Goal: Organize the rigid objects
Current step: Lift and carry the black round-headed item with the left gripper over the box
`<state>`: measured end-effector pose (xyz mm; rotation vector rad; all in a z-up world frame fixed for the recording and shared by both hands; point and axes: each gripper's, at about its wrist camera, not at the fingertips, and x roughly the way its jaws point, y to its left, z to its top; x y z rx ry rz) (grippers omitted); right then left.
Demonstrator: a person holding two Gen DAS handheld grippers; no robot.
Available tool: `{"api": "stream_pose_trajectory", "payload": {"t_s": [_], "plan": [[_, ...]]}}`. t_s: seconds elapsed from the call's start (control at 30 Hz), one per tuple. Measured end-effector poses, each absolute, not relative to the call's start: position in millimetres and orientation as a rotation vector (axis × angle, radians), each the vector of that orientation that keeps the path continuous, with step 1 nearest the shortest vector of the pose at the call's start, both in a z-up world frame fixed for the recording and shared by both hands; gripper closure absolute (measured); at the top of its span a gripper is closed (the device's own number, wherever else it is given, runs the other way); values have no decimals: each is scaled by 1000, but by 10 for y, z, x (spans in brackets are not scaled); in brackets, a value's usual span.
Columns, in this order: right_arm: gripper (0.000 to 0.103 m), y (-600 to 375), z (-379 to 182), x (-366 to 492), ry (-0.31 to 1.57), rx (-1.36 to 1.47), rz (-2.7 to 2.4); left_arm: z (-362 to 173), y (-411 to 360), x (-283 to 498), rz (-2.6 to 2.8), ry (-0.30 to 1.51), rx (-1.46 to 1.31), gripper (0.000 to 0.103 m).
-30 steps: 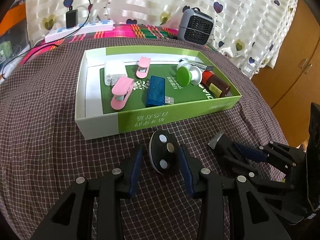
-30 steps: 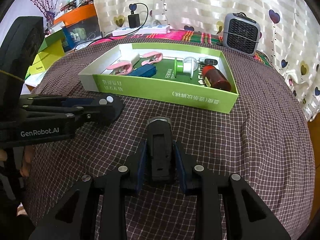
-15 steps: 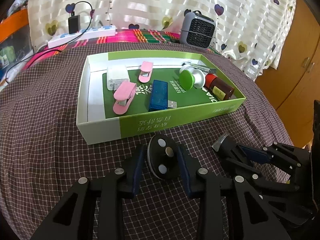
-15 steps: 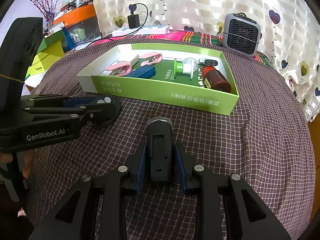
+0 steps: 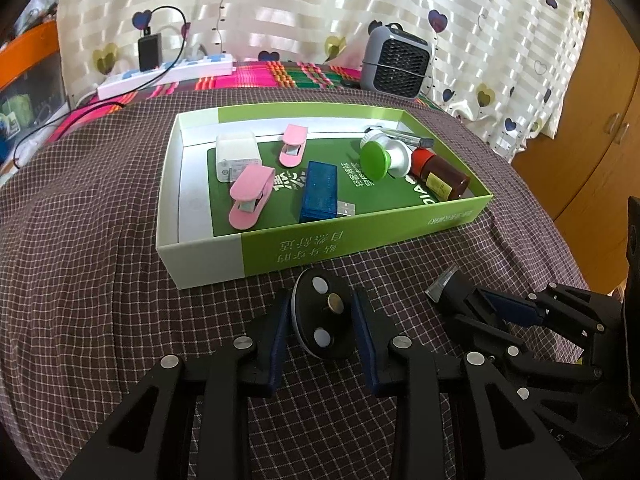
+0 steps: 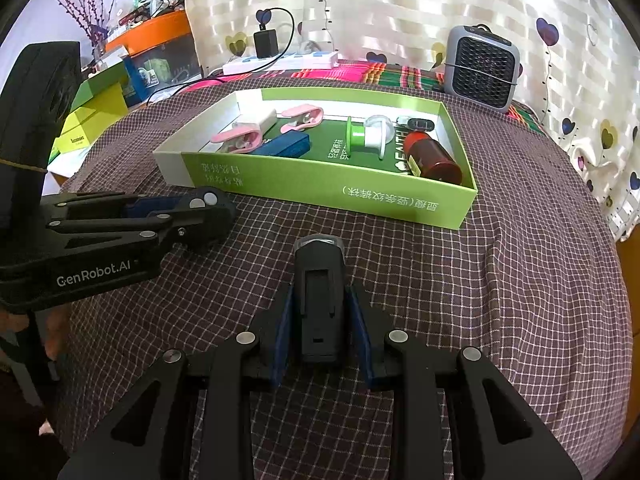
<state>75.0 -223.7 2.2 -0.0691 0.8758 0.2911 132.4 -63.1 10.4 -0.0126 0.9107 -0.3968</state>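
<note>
Beside the near wall of the green box, on the checked cloth, the left gripper is closing on a black disc, its pads just reaching the disc's rim. The right gripper is clamped narrowly on a black clip-backed device, also just short of the box. Best practice, as judged: seat the pads squarely, lift each piece clear of the wall, then lower it onto bare floor inside the box.
</note>
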Motion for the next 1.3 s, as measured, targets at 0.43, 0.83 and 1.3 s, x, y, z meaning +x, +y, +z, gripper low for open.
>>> {"api": "stream_pose_trajectory", "payload": {"t_s": [0.43,0.83,1.3], "plan": [[74,-2248,32,745,871,-61,291,144,-631,1300,-403,904,-5,77],[74,-2254,129,715,842,-56,281,236,-620,1232,-416,883,-5,78],[74,-2326,374,815,788,-55,280,500,-626,1323,-429,833,-7,78]]}}
